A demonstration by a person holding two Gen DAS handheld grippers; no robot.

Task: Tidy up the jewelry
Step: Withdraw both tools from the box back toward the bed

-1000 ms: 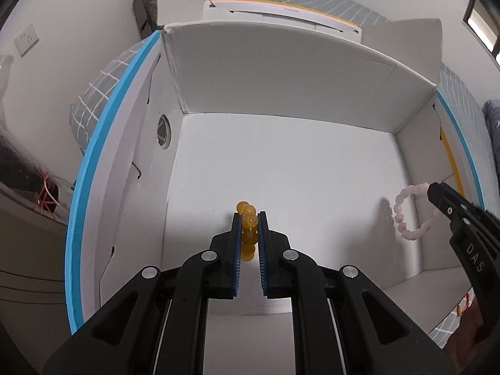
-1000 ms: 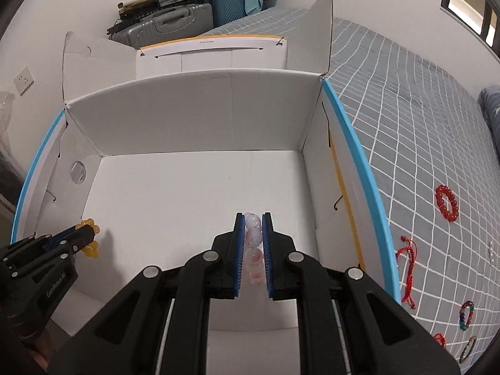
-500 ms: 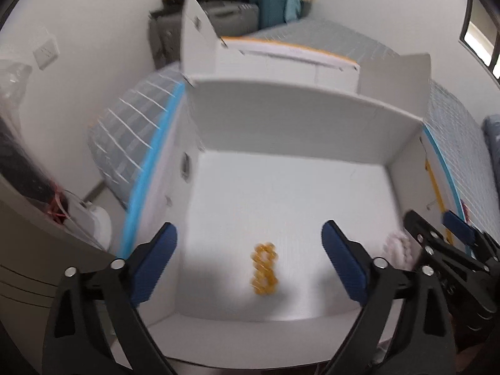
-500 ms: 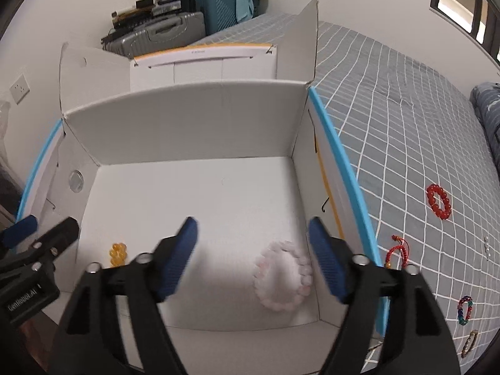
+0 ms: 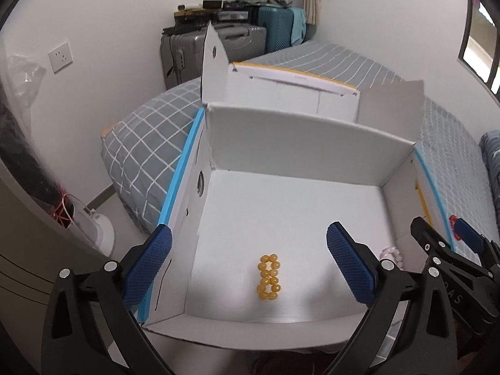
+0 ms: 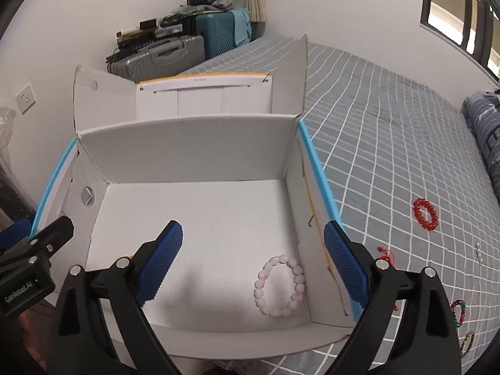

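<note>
An open white cardboard box (image 5: 306,143) with blue edges sits on the bed. A yellow bead bracelet (image 5: 268,276) lies folded on the box floor near the front wall. A pink bead bracelet (image 6: 279,284) lies flat in the front right corner; only a bit of it shows in the left wrist view (image 5: 390,253). My left gripper (image 5: 250,268) is open and empty above the yellow bracelet. My right gripper (image 6: 259,259) is open and empty above the pink bracelet. Each gripper shows at the edge of the other's view.
On the grey checked bedspread (image 6: 390,143) right of the box lie a red bead bracelet (image 6: 425,214), a red string bracelet (image 6: 387,254), a multicolour bracelet (image 6: 457,309) and a brownish one (image 6: 467,343). Suitcases (image 6: 175,53) stand by the far wall.
Both grippers opened and let go of their bracelets, which now lie on the box floor. Both grippers have pulled back and up from the box.
</note>
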